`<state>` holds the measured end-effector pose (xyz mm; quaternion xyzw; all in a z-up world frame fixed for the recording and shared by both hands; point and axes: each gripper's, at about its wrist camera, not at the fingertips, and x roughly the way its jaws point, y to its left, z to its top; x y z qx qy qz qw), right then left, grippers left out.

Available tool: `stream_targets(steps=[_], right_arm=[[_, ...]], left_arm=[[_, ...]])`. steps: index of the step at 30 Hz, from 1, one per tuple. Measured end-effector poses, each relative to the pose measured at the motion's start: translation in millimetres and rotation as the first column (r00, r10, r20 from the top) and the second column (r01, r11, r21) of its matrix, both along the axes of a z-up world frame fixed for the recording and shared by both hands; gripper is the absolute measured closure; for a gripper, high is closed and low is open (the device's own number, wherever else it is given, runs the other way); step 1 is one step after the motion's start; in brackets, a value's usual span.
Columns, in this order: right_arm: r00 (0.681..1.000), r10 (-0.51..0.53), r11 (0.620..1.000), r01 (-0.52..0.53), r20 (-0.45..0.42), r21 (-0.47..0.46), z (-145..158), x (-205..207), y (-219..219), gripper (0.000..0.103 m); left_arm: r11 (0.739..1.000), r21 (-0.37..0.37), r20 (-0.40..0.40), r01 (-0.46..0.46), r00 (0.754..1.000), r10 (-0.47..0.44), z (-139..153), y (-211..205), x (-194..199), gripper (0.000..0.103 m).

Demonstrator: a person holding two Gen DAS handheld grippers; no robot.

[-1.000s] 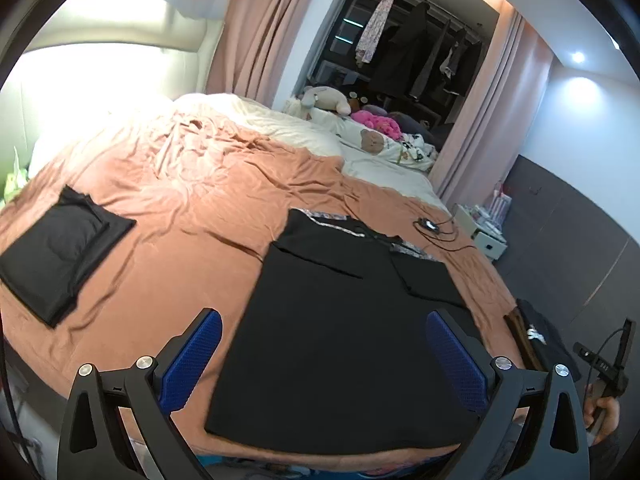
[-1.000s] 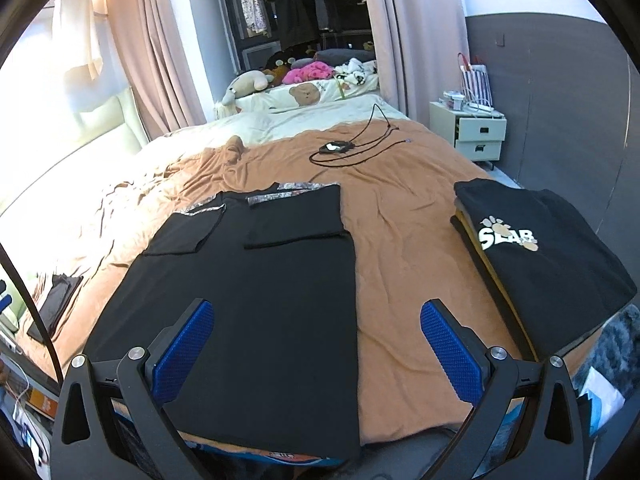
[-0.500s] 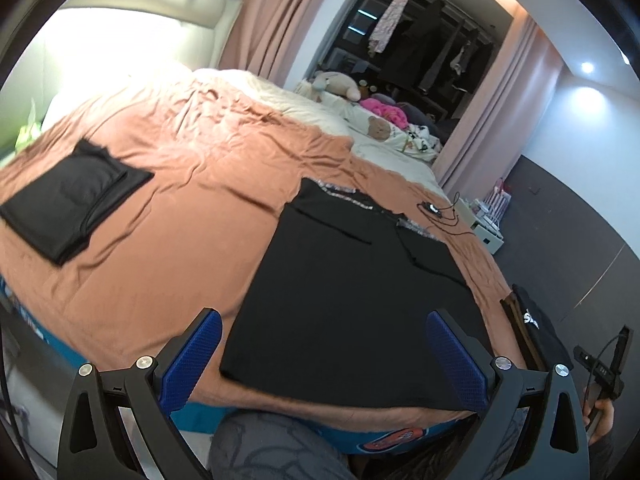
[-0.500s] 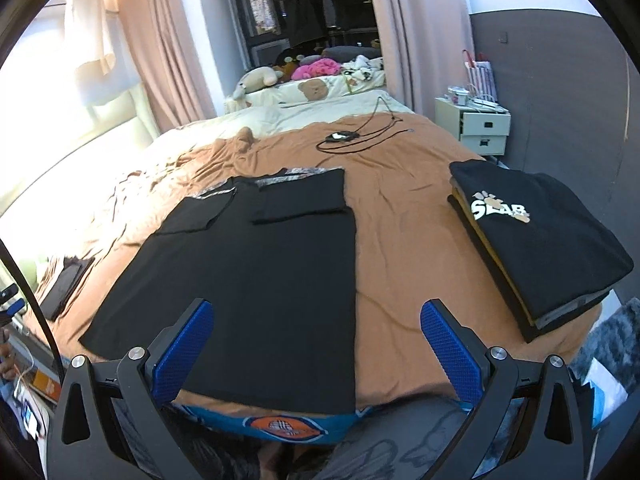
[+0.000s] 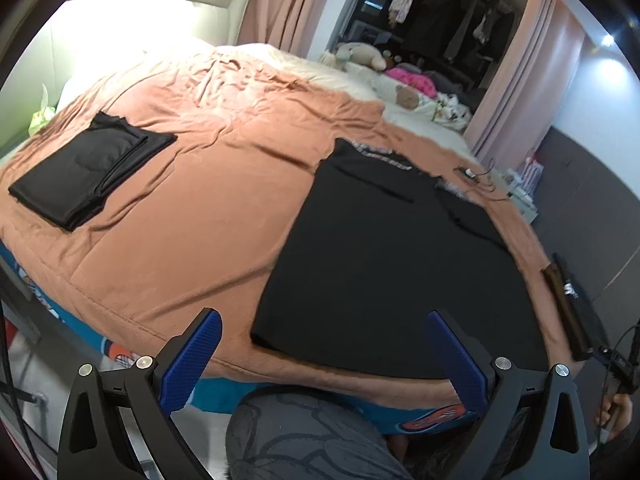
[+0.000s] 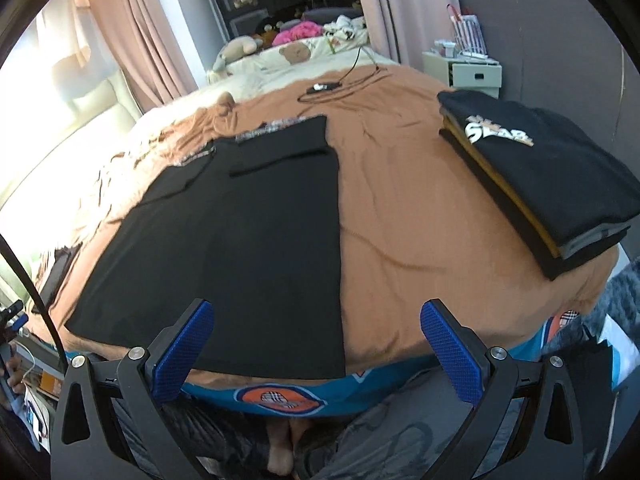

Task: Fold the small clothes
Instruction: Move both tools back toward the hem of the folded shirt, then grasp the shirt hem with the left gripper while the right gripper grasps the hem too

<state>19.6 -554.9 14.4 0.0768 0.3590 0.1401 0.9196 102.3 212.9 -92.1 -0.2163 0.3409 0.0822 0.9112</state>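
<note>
Nightstand [image 6: 464,69], plush toys [image 5: 362,54], curtains [image 5: 282,2]

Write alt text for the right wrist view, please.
A black T-shirt, sleeves folded in, lies flat on a brown bedspread beyond the open, empty right tongs. A stack of folded clothes sits at right near the bed's edge; plush toys and curtains fill the background.
</note>
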Motion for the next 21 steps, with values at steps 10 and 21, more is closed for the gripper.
stream_targets(steps=[10, 21], right_arm=[[0.996, 0.022, 0.999, -0.019, -0.086, 0.034, -28, 28, 13, 0.000], [0.983, 0.047, 0.991, -0.025, -0.178, 0.128, -55, 52, 3, 0.018]], left_arm=[[0.990, -0.138, -0.058, -0.011, 0.998, 0.003, -57, 26, 13, 0.008], [0.966, -0.253, -0.107, -0.046, 0.994, 0.020, -84, 51, 28, 0.035]])
